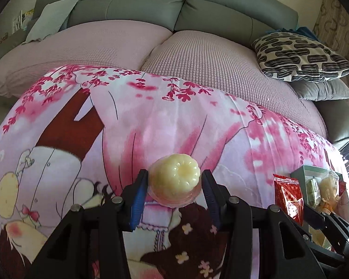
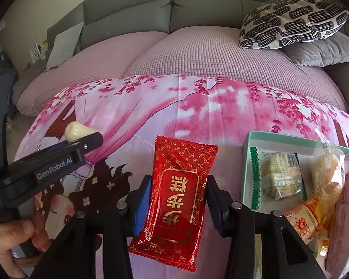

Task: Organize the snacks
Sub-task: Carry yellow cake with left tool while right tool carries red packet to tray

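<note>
My left gripper (image 1: 174,189) is shut on a pale yellow jelly cup (image 1: 175,180), held above the pink cartoon blanket (image 1: 151,127); the cup also shows in the right wrist view (image 2: 75,131), at the tip of the left gripper (image 2: 90,139). My right gripper (image 2: 176,200) is shut on a red foil snack packet (image 2: 178,193) with gold characters, which also shows in the left wrist view (image 1: 288,197). A pale green box (image 2: 246,162) to the right holds several wrapped snacks, among them a green-edged one (image 2: 279,174).
The blanket (image 2: 197,107) lies on a table in front of a grey sofa (image 2: 151,11) with mauve seat covers. A black-and-white patterned cushion (image 2: 290,21) lies at the back right on a grey one. My hand (image 2: 9,239) holds the left gripper's handle.
</note>
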`<state>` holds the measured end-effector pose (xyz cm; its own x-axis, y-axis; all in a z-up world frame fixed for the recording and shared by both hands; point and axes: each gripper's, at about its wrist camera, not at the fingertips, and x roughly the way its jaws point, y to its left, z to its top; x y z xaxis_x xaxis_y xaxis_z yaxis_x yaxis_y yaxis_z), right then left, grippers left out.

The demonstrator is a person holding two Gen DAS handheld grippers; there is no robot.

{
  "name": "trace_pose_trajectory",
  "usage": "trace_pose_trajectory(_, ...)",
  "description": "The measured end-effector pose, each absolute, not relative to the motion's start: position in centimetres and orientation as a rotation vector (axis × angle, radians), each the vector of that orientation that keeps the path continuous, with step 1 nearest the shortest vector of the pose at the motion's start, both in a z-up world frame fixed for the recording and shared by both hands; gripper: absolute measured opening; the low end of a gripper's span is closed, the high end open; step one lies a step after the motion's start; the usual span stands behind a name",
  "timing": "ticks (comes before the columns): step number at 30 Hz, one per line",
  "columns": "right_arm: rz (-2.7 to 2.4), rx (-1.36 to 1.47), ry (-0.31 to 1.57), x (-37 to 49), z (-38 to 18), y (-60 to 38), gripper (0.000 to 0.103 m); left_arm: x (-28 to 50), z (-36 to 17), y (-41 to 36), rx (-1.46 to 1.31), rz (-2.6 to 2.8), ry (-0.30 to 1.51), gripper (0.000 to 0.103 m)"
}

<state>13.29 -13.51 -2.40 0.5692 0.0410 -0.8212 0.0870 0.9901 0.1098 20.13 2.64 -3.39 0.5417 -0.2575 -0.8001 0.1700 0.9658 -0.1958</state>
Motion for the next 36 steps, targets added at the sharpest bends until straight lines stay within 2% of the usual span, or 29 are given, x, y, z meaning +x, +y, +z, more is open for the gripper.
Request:
trace_pose_trajectory(12, -0.091, 0.202, 0.913, 6.0, 1.6, -16.9, 0.048, 12.5, 1.7, -1.5, -0.116, -0.32, 0.895, 0.048)
trace_pose_trajectory(22, -0.286, 0.273, 0.776, -1.9, 6.3, -24.6, 0.048, 6.7, 4.4, -9.0, -0.031, -0.518, 0.85, 0.048)
trace_pose_trajectory(29, -0.401, 0.322, 0.806, -3.8, 4.0, -29.5, 0.048, 5.0, 2.5, -12.9, 0.012, -0.59, 0.915, 0.048)
trace_pose_trajectory(36, -0.359, 0.345, 0.841, -2.7, 1.0, -30.0, 0.048, 4.8, -0.4, -14.9, 0.057, -0.595, 0.987, 0.048)
